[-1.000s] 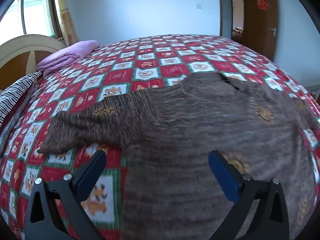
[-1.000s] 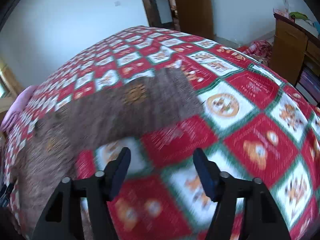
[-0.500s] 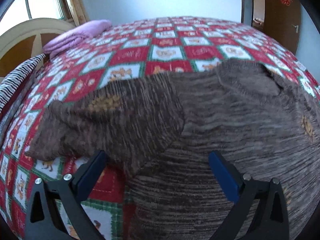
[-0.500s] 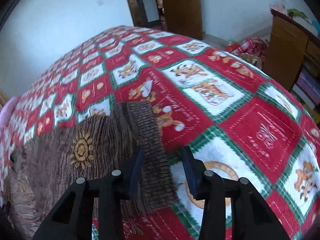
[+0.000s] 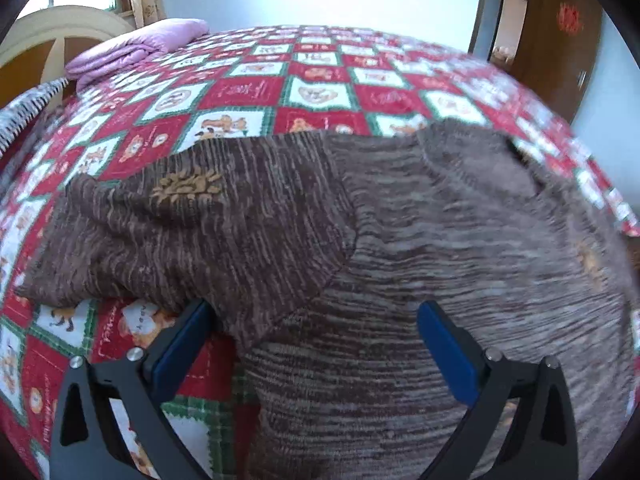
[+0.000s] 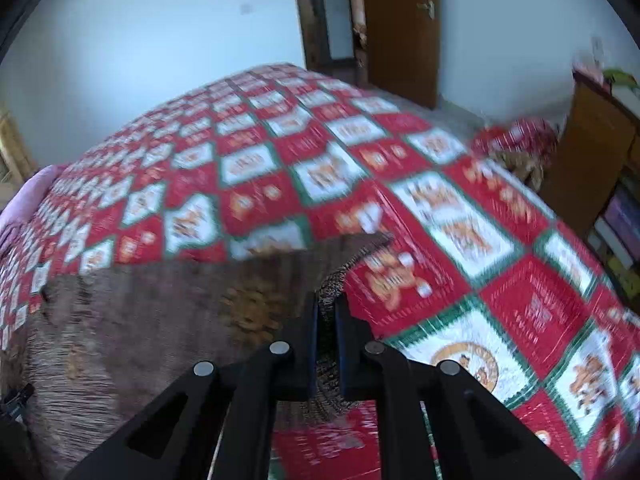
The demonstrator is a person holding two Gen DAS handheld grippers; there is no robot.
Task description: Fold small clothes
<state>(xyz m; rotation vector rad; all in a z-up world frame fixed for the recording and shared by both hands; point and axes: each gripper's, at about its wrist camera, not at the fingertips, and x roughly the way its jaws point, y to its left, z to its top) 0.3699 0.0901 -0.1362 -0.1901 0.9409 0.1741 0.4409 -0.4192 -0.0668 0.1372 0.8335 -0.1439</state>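
Observation:
A small brown striped knit sweater [image 5: 400, 240] lies spread on the bed, its left sleeve [image 5: 180, 224] stretched out to the left with a tan sun motif. My left gripper [image 5: 312, 320] is open, low over the sweater at the armpit, its left fingertip at the sleeve's lower edge. In the right wrist view the sweater [image 6: 140, 320] fills the lower left. My right gripper [image 6: 326, 308] is shut on the cuff of the right sleeve [image 6: 340, 272], which is lifted slightly off the bed.
The bed has a red, green and white patterned quilt [image 5: 256, 88], also in the right wrist view [image 6: 500, 280]. A folded lilac blanket [image 5: 132, 48] and a headboard [image 5: 48, 52] are at the far left. A brown door [image 6: 400, 28] and a wooden cabinet [image 6: 596, 148] stand past the bed.
My right gripper has closed on the right sleeve cuff and lifted it. My left gripper has moved forward and lower over the sweater, staying open.

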